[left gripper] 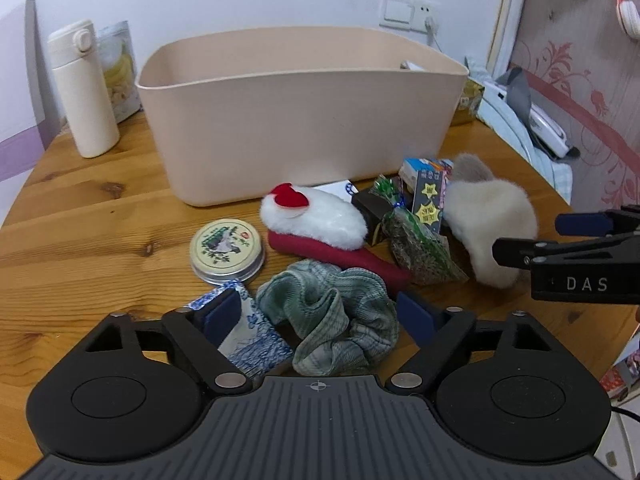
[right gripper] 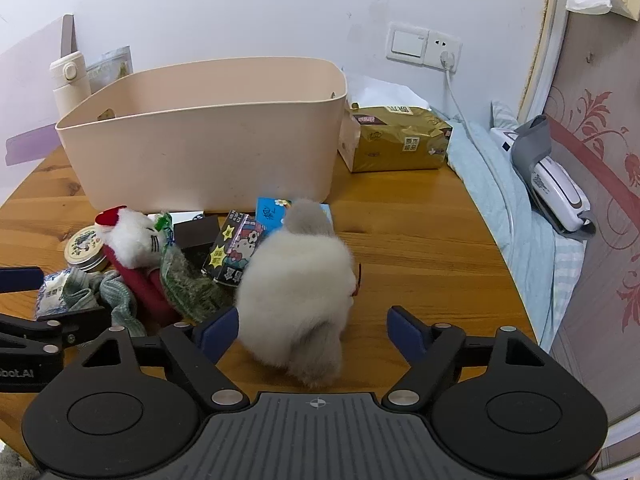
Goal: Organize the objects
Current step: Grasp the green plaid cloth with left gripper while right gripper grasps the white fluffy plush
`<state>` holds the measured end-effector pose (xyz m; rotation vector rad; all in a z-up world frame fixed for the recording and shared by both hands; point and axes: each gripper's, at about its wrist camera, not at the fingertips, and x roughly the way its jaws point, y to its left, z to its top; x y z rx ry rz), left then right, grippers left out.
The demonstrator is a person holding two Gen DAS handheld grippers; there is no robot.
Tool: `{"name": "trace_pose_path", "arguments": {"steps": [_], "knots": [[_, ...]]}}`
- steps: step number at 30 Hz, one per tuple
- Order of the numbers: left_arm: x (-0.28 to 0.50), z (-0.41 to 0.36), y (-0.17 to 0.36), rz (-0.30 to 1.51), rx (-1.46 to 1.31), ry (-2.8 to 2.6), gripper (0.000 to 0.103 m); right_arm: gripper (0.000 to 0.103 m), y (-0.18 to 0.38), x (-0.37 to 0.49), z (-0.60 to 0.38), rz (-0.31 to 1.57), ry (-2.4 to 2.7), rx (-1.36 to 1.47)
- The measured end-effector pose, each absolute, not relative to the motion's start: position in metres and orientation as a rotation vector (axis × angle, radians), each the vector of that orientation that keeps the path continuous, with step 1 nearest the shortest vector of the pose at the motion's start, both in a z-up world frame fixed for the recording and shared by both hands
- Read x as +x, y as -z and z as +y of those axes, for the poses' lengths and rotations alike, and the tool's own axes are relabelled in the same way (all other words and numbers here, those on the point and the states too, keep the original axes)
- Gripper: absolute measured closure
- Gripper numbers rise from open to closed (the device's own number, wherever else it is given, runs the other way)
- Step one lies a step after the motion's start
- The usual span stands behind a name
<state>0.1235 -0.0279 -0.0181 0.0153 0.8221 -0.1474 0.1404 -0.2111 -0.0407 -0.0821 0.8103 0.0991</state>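
Note:
On the wooden table [left gripper: 100,208], a pile of small items lies in front of a beige bin [left gripper: 304,120]. My left gripper [left gripper: 320,314] is open around a crumpled green cloth [left gripper: 332,320] and a blue-and-white packet [left gripper: 252,340]; the left pad overlaps the packet. My right gripper [right gripper: 312,330] is open around a fluffy cream plush [right gripper: 296,280], with its left pad at the fur and its right pad apart. A white plush with a red heart [left gripper: 316,220], a round tin [left gripper: 226,248], a green packet [left gripper: 420,252] and a Hello Kitty box [right gripper: 236,252] lie between.
A cream flask [left gripper: 82,88] and a snack bag [left gripper: 120,72] stand left of the bin. A gold pack [right gripper: 400,140] sits to its right. Blue bedding with a white device [right gripper: 560,196] borders the table's right edge. Bare wood lies right of the plush.

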Motion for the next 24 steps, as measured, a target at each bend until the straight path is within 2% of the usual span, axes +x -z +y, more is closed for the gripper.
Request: {"name": "trace_pose_path", "arguments": {"steps": [6,12,14,18,21,22,23,24], "knots": [[0.132,-0.033,0.024,0.837,0.040,0.160,0.021,0.023,0.046,0.149,-0.213,0.820,-0.112,-0.066],[0.138,-0.034,0.024,0.848,0.076,0.184,0.035,0.027,0.048,0.160,-0.209,0.827,-0.129,-0.053],[0.141,-0.034,0.025,0.866,0.070,0.202,0.048,0.034,0.048,0.163,-0.206,0.829,-0.136,-0.054],[0.143,-0.028,0.027,0.886,0.035,0.228,0.054,0.049,0.049,0.167,-0.204,0.835,-0.139,-0.059],[0.144,-0.024,0.027,0.894,0.010,0.246,0.065,0.061,0.049,0.166,-0.203,0.832,-0.135,-0.073],[0.144,-0.023,0.027,0.895,0.002,0.249,0.068,0.067,0.049,0.165,-0.203,0.830,-0.135,-0.076],[0.143,-0.022,0.027,0.896,-0.006,0.251,0.070,0.079,0.048,0.164,-0.203,0.824,-0.133,-0.075],[0.143,-0.021,0.026,0.897,-0.013,0.252,0.071,0.083,0.047,0.162,-0.205,0.810,-0.133,-0.065]]}}
